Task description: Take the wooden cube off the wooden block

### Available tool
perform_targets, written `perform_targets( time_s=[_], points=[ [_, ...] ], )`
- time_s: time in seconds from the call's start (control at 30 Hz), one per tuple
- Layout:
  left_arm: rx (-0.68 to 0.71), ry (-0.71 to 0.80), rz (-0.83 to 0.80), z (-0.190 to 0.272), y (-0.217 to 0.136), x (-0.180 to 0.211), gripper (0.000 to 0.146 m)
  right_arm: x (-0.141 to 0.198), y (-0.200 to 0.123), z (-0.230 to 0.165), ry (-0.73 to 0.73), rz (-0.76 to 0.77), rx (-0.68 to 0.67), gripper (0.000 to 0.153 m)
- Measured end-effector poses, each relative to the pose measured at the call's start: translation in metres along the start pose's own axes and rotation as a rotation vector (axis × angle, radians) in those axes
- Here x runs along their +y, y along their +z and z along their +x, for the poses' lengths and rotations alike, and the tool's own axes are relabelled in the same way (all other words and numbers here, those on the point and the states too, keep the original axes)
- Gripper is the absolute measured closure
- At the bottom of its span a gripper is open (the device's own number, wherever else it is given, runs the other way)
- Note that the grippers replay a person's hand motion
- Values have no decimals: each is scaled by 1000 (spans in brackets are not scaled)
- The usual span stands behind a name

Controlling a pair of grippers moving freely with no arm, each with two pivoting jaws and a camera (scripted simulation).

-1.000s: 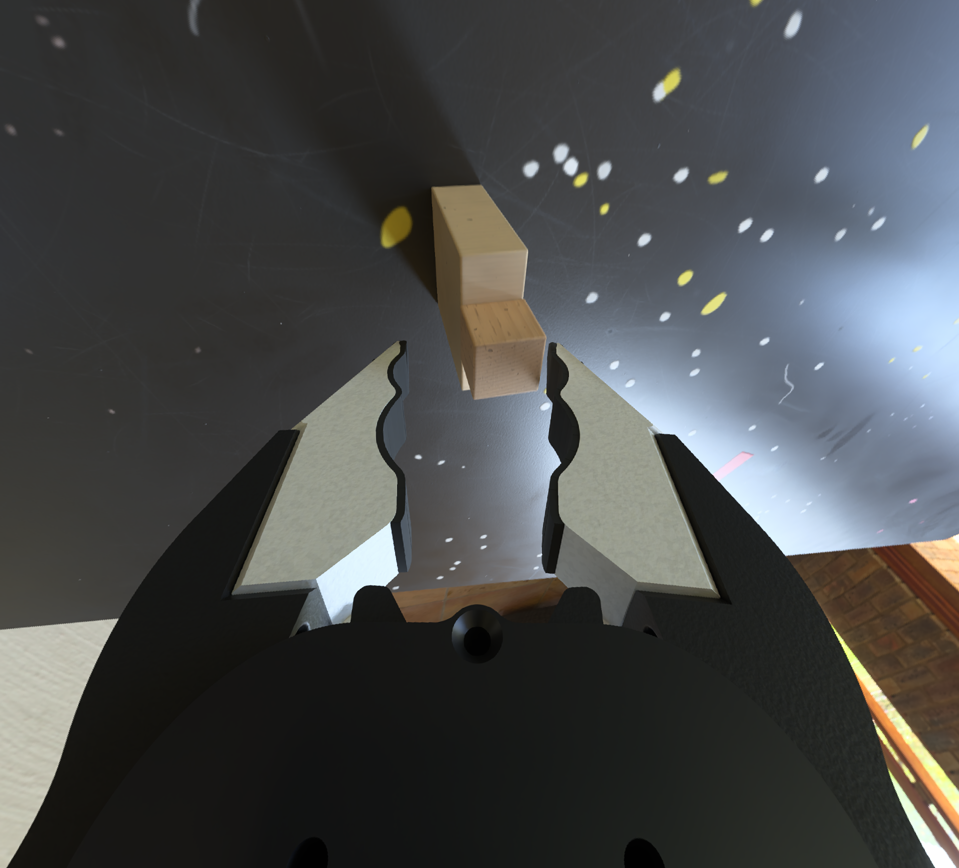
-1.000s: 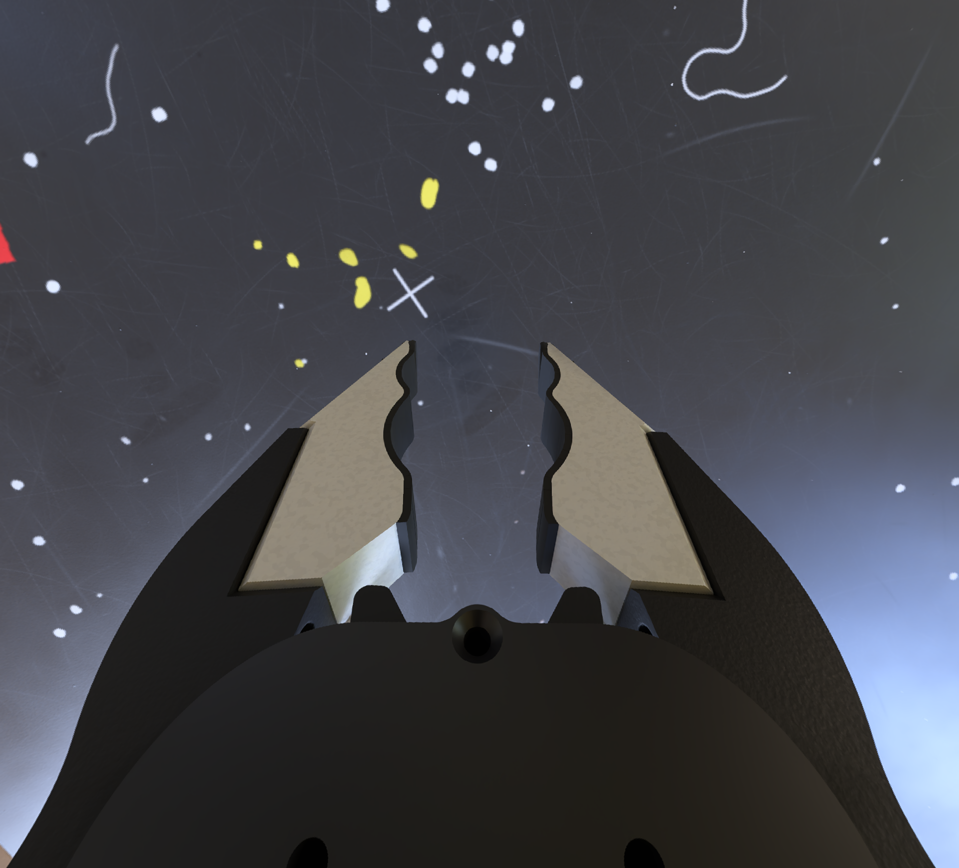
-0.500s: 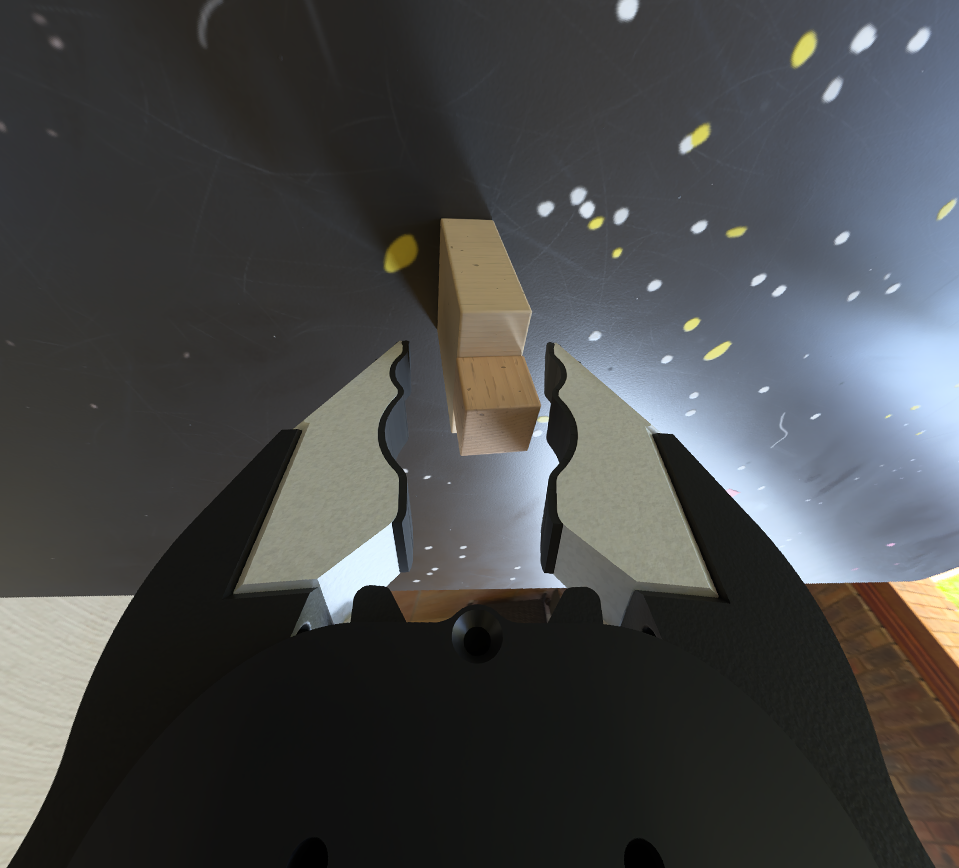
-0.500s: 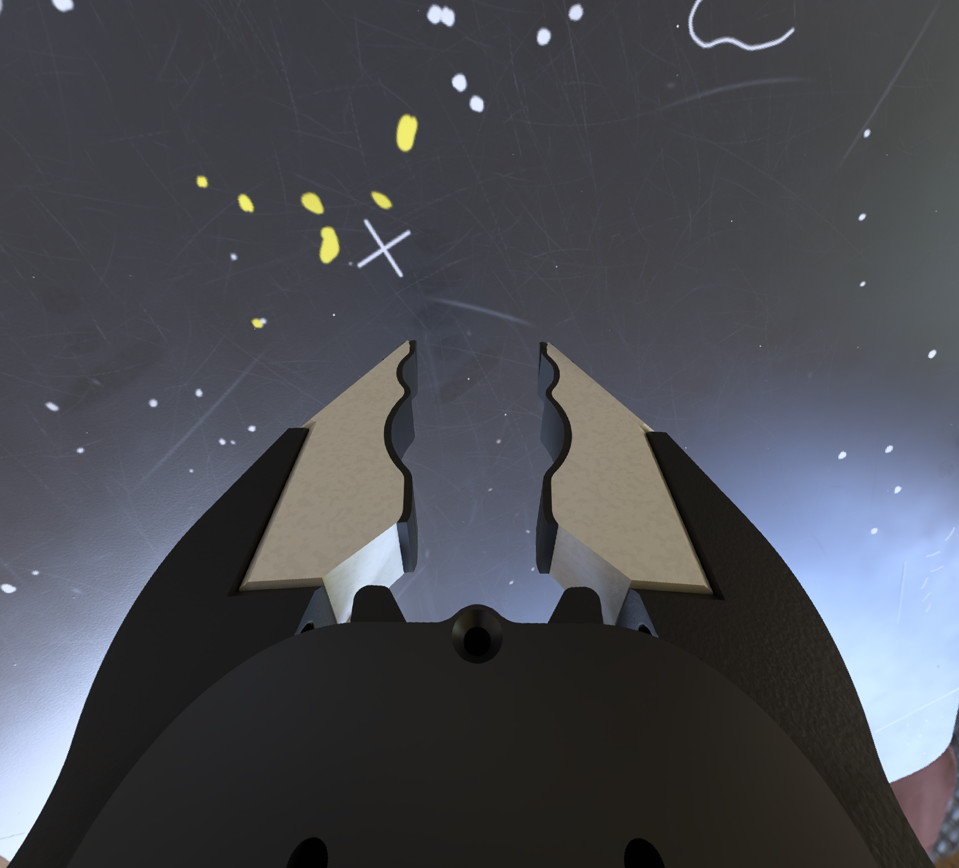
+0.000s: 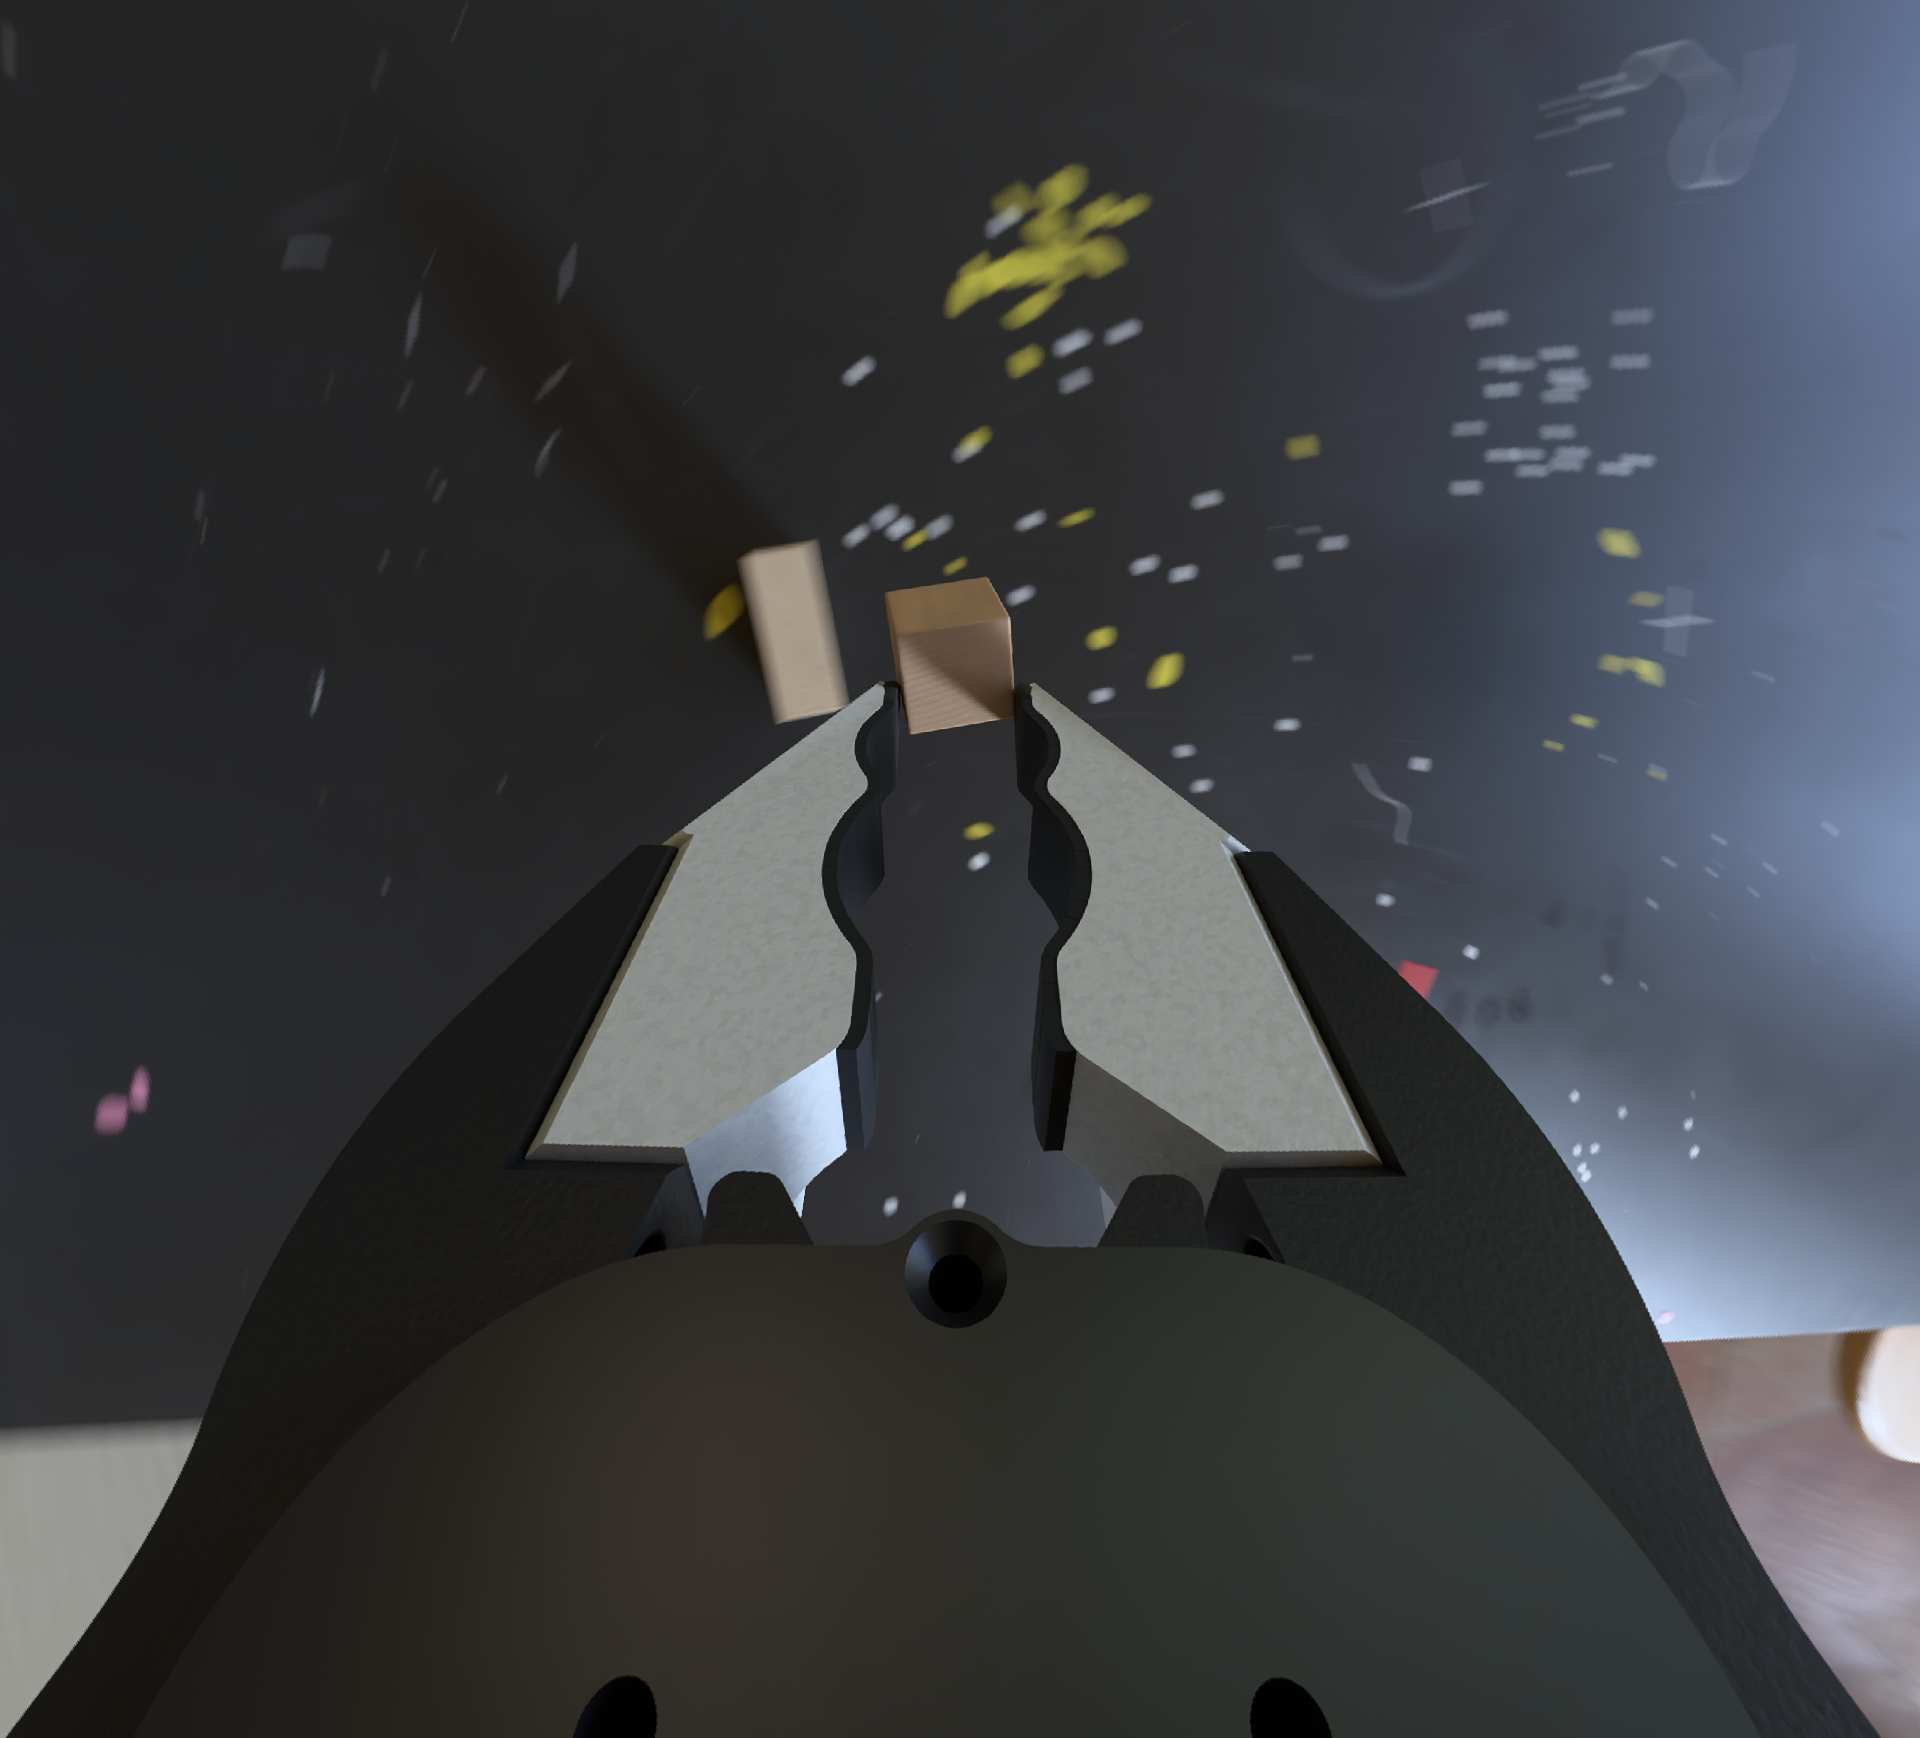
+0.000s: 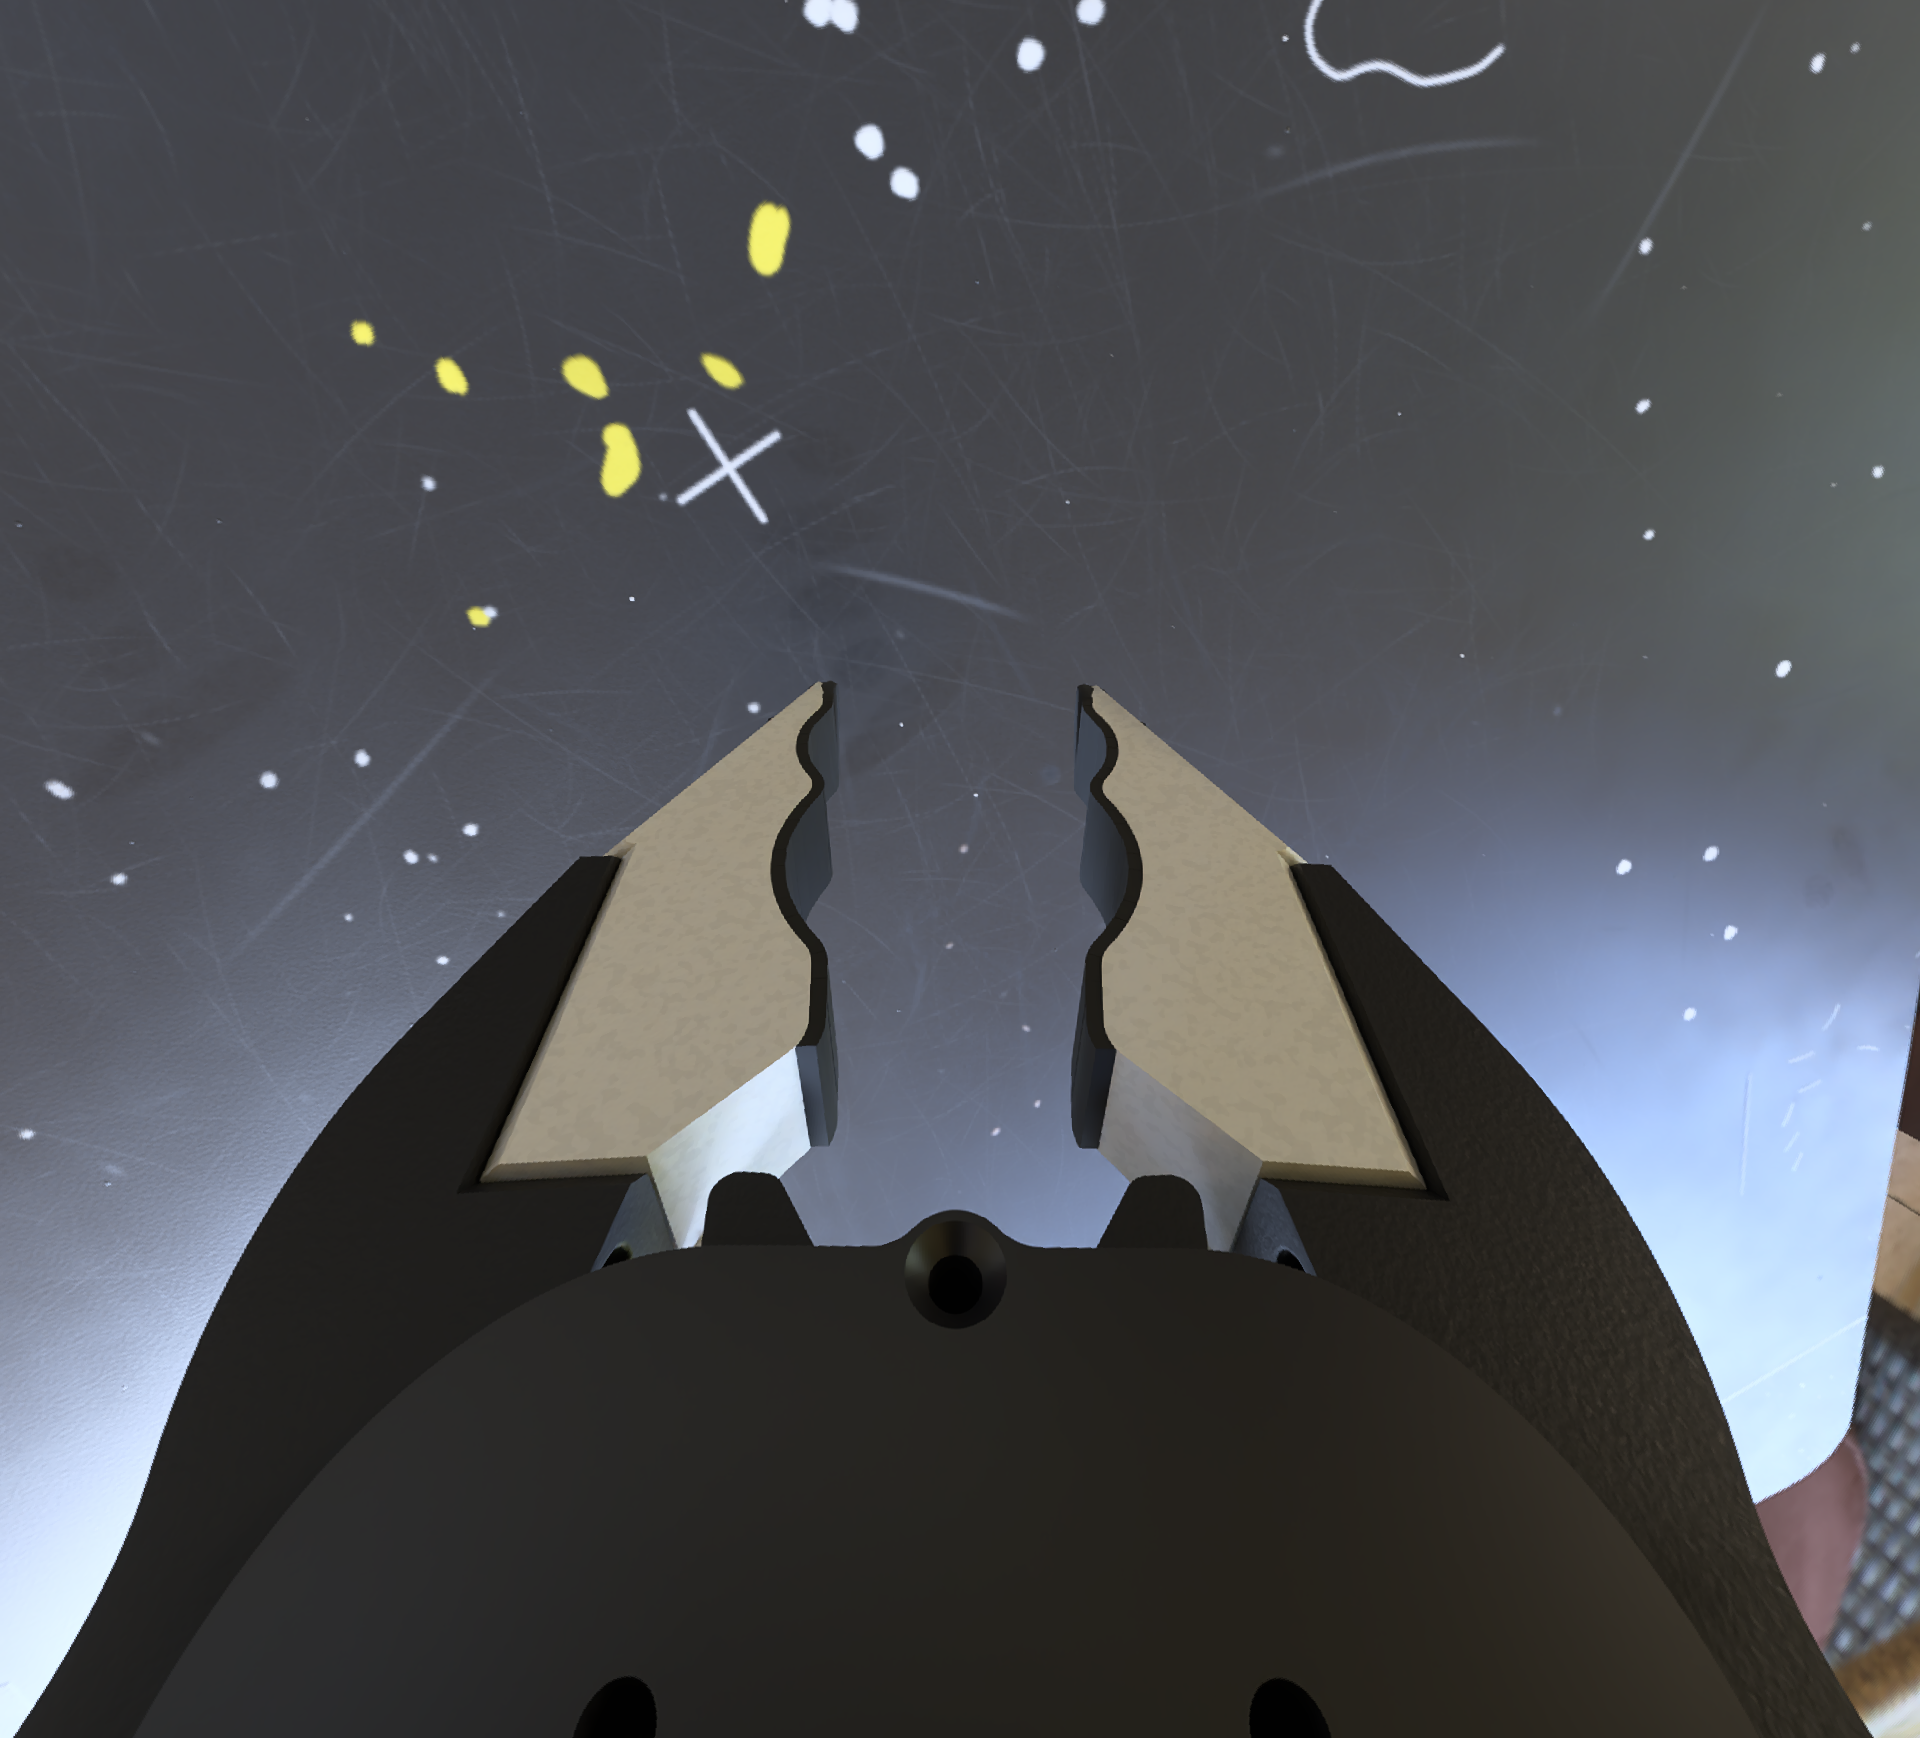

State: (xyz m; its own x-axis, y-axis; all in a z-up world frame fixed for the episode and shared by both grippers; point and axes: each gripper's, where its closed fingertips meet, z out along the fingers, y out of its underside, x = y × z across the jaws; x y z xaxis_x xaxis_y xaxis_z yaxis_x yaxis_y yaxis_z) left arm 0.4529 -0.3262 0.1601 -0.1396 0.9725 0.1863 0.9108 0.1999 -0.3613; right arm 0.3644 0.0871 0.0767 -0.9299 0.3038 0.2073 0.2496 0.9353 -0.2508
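Dark speckled table (image 5: 416, 130), left tool (image 5: 954, 696) pinching wooden cube (image 5: 951, 662), wooden block (image 5: 795, 628) beside

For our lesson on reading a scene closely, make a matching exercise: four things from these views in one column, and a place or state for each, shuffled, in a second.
1. wooden cube
2. wooden block
3. left gripper
4. right gripper

a. open, nothing between its fingers
b. lying on the dark table, nothing on it
c. held between two fingertips
d. shut on something

Pairs: 1-c, 2-b, 3-d, 4-a
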Motion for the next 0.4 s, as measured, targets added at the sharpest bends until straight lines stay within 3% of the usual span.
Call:
perform_targets(
  time_s=[0.1, 0.2, 0.27, 0.4],
  points=[
    [169, 231, 171, 67, -31, -8, 124, 3, -7, 5, 13, 14, 11, 107],
    [373, 498, 121, 144, -27, 5, 124, 7, -15, 10, 30, 33, 19, 107],
    [441, 637, -10, 187, -1, 19, 124, 11, -22, 14, 41, 45, 29, 108],
    [439, 819, -308, 246, 78, 51, 124, 19, -34, 21, 71, 71, 47, 108]
  ],
)
